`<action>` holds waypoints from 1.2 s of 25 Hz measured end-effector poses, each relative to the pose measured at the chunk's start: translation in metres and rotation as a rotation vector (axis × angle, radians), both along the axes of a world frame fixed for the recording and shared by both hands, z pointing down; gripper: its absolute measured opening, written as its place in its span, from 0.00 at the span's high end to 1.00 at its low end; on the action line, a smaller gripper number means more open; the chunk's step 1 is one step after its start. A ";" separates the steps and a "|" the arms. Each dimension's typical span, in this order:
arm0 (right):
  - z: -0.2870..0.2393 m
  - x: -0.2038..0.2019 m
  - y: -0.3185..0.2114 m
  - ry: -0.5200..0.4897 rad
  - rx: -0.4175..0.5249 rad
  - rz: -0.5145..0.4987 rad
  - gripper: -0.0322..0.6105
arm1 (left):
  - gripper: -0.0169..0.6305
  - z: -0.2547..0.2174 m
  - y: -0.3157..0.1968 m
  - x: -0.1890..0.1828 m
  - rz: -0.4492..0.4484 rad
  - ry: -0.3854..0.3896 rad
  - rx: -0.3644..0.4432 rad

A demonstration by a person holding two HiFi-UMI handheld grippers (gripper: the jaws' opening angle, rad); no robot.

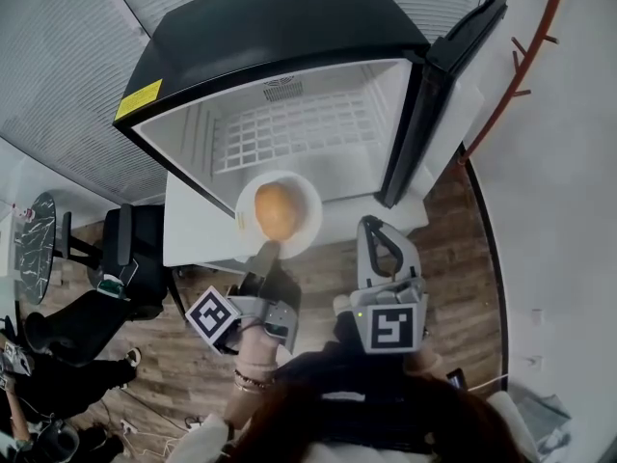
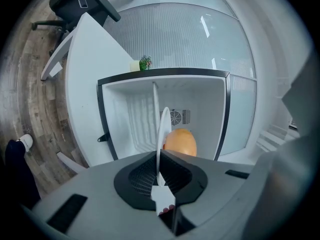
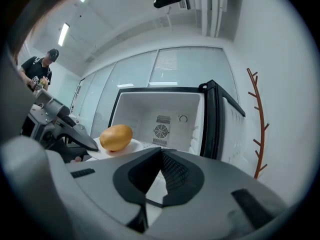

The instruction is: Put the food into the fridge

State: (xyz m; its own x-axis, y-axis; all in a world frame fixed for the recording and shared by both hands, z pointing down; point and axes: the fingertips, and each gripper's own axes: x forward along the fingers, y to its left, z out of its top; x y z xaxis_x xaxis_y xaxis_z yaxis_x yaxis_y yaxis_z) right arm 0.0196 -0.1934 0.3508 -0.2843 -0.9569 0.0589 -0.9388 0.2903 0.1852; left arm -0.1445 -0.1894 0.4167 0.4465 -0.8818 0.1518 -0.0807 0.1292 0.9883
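Note:
My left gripper [image 1: 265, 252] is shut on the near rim of a white plate [image 1: 305, 193], and a yellow-orange oval piece of food [image 1: 276, 209] lies on it. The plate hangs level in front of the open mouth of a small black fridge [image 1: 289, 27]. In the left gripper view the plate [image 2: 161, 134] stands edge-on between the pads, with the food [image 2: 180, 142] beyond them. My right gripper [image 1: 369, 225] is to the right of the plate, shut and empty. The right gripper view shows the food [image 3: 116, 137] at its left and the fridge's white inside [image 3: 160, 109] ahead.
The fridge door [image 1: 434, 104] stands open at the right. A wire shelf [image 1: 289, 138] spans the inside. A white table [image 1: 193, 230] and a black office chair [image 1: 125, 249] stand to the left. A brown branched stand [image 1: 525, 56] rises at the right wall. A person [image 3: 37, 69] stands far left.

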 end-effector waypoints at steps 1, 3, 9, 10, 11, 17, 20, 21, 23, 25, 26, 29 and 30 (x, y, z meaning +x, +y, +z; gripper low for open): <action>0.001 0.000 -0.003 -0.003 -0.003 0.000 0.95 | 0.95 0.000 -0.004 0.000 0.000 0.000 0.002; 0.003 0.001 -0.009 -0.003 -0.008 0.000 0.95 | 0.95 0.000 -0.010 0.001 -0.001 0.004 0.004; 0.008 0.006 -0.028 -0.003 -0.013 0.002 0.95 | 0.95 0.000 -0.030 0.003 -0.005 0.004 0.012; 0.008 0.007 -0.030 -0.005 -0.013 0.003 0.95 | 0.95 0.000 -0.033 0.003 -0.006 0.003 0.013; 0.009 0.007 -0.033 -0.005 -0.017 0.003 0.95 | 0.95 0.000 -0.036 0.004 -0.007 0.003 0.013; 0.009 0.011 -0.047 0.003 -0.019 0.004 0.95 | 0.95 0.000 -0.052 0.006 -0.011 0.002 0.019; 0.009 0.013 -0.052 0.007 -0.017 0.005 0.95 | 0.95 0.002 -0.057 0.008 -0.008 -0.002 0.016; 0.009 0.014 -0.054 0.011 -0.016 0.005 0.95 | 0.95 0.002 -0.059 0.009 -0.006 -0.002 0.015; 0.009 0.016 -0.057 0.004 -0.012 0.009 0.95 | 0.95 0.003 -0.063 0.010 -0.005 -0.004 0.014; 0.009 0.018 -0.060 -0.003 -0.010 0.015 0.95 | 0.95 0.003 -0.067 0.011 -0.004 -0.005 0.014; 0.009 0.020 -0.061 -0.004 -0.006 0.017 0.95 | 0.95 0.003 -0.069 0.012 -0.004 -0.005 0.015; 0.011 0.025 -0.065 -0.006 -0.007 0.027 0.95 | 0.95 0.004 -0.073 0.013 -0.005 -0.006 0.012; 0.013 0.026 -0.066 -0.008 -0.011 0.032 0.95 | 0.95 0.005 -0.074 0.013 -0.005 -0.007 0.010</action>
State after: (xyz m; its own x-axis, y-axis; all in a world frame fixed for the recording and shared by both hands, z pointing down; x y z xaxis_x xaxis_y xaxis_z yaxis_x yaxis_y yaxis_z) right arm 0.0458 -0.2596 0.3635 -0.2545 -0.9647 0.0676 -0.9490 0.2626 0.1747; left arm -0.1318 -0.2636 0.4214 0.4407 -0.8857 0.1462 -0.0865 0.1202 0.9890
